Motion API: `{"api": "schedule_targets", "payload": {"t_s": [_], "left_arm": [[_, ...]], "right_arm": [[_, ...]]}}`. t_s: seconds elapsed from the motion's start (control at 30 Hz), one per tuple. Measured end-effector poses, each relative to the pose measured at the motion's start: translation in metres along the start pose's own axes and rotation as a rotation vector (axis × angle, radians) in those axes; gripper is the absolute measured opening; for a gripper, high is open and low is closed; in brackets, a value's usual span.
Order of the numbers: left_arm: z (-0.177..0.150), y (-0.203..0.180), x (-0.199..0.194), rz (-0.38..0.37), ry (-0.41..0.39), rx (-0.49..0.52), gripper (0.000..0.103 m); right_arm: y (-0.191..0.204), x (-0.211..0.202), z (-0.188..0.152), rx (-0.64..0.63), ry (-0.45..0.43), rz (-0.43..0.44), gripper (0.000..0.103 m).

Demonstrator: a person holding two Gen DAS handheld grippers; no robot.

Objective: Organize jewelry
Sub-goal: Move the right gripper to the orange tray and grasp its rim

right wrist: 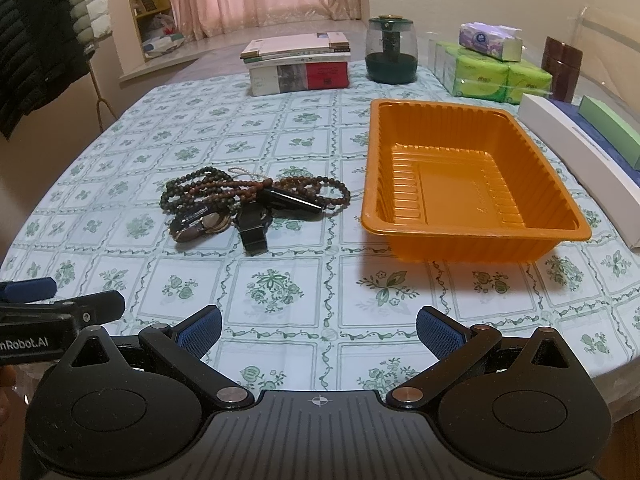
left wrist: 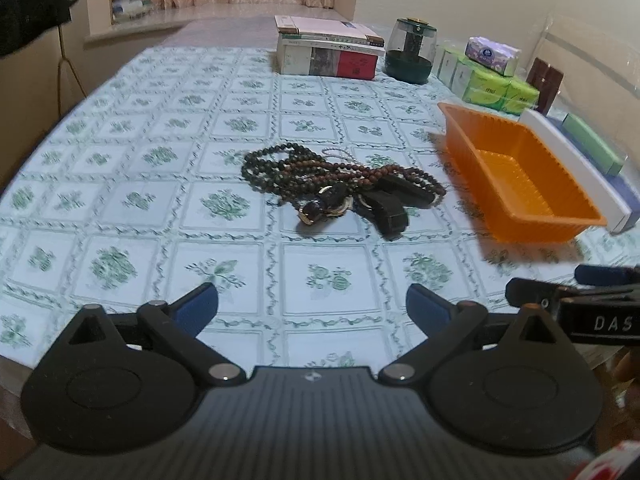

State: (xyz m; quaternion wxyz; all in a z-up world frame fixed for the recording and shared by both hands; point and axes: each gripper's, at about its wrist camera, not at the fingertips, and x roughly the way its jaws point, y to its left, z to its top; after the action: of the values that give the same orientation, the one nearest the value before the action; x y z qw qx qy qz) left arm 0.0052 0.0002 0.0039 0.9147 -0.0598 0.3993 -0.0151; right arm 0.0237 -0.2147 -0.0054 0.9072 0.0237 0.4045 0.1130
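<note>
A pile of jewelry lies mid-table: dark and brown bead strings (left wrist: 304,170) (right wrist: 208,190), a black watch (left wrist: 386,210) (right wrist: 252,226) and a gold-rimmed watch (left wrist: 324,204) (right wrist: 204,222). An orange tray (left wrist: 516,184) (right wrist: 464,184) stands empty to the right of the pile. My left gripper (left wrist: 312,306) is open and empty, low near the front edge, well short of the pile. My right gripper (right wrist: 319,330) is open and empty, in front of the gap between pile and tray. Each gripper shows at the edge of the other's view.
A stack of books (left wrist: 328,50) (right wrist: 298,64), a dark green jar (left wrist: 412,50) (right wrist: 392,50), tissue packs (left wrist: 492,76) (right wrist: 496,64) and a brown box (right wrist: 560,68) stand at the back. Long white and green boxes (right wrist: 580,160) lie right of the tray.
</note>
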Motion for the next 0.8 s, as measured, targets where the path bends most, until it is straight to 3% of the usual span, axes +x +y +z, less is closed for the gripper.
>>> {"api": "schedule_targets", "payload": {"t_s": [0.17, 0.4, 0.67, 0.8], "left_arm": [[0.005, 0.008, 0.006, -0.055, 0.002, -0.045, 0.098], [0.016, 0.013, 0.022, -0.098, -0.003, -0.089, 0.098], [0.024, 0.007, 0.036, -0.079, -0.099, -0.034, 0.095], [0.025, 0.004, 0.044, -0.077, -0.115, -0.013, 0.092]], "right_arm": [[-0.020, -0.002, 0.001, 0.041, -0.026, -0.019, 0.103], [-0.089, -0.021, 0.014, 0.176, -0.194, -0.110, 0.102], [-0.173, -0.023, 0.037, 0.239, -0.273, -0.211, 0.102], [-0.197, -0.011, 0.044, 0.233, -0.260, -0.202, 0.085]]}}
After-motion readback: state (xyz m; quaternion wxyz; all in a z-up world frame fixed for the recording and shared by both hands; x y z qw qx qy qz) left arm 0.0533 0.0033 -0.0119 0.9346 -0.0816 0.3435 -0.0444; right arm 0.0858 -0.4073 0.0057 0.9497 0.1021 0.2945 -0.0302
